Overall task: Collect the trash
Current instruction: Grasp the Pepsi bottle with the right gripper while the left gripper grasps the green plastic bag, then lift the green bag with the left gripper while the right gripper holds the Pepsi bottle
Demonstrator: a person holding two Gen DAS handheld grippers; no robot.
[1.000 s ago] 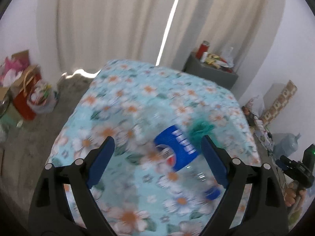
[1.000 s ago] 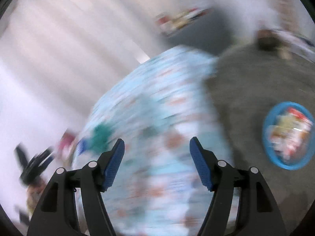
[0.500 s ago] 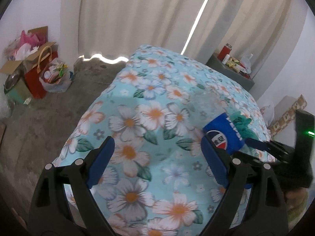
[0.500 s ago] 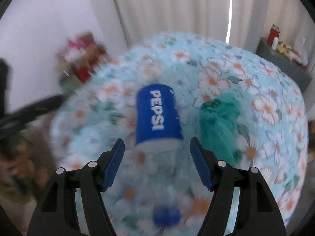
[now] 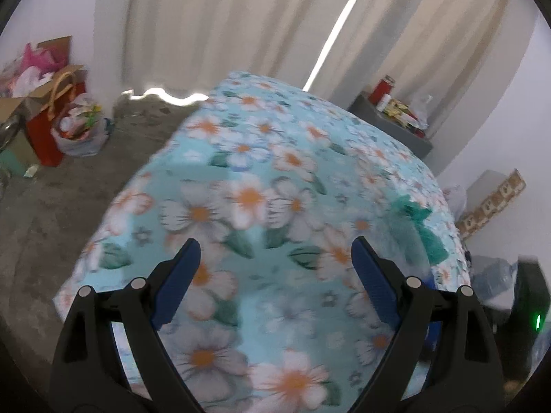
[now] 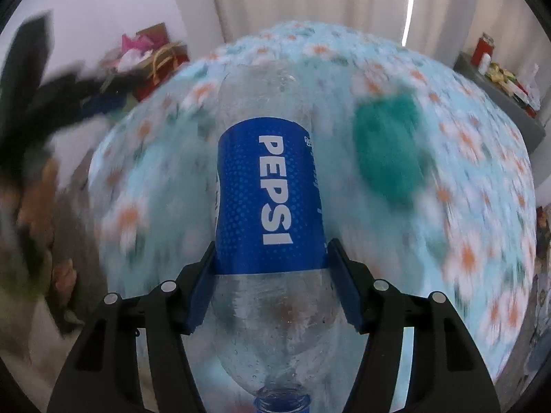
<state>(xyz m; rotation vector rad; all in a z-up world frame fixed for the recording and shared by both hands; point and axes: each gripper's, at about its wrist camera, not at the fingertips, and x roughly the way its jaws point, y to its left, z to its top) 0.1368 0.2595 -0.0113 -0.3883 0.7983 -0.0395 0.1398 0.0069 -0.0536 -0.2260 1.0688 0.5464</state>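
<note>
Floral bedspread underneath; right hand-held gripper clamps empty Pepsi bottle at label; left hand-held gripper spread, empty. Slick plastic may slip.

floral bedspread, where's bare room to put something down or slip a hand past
The floral bedspread is bare from its near left corner to the far end. It is crowded near the right edge: the teal cloth lies there, and beside it the right claw grips the Pepsi bottle.

clear blue-labelled pepsi bottle, clamped
</note>
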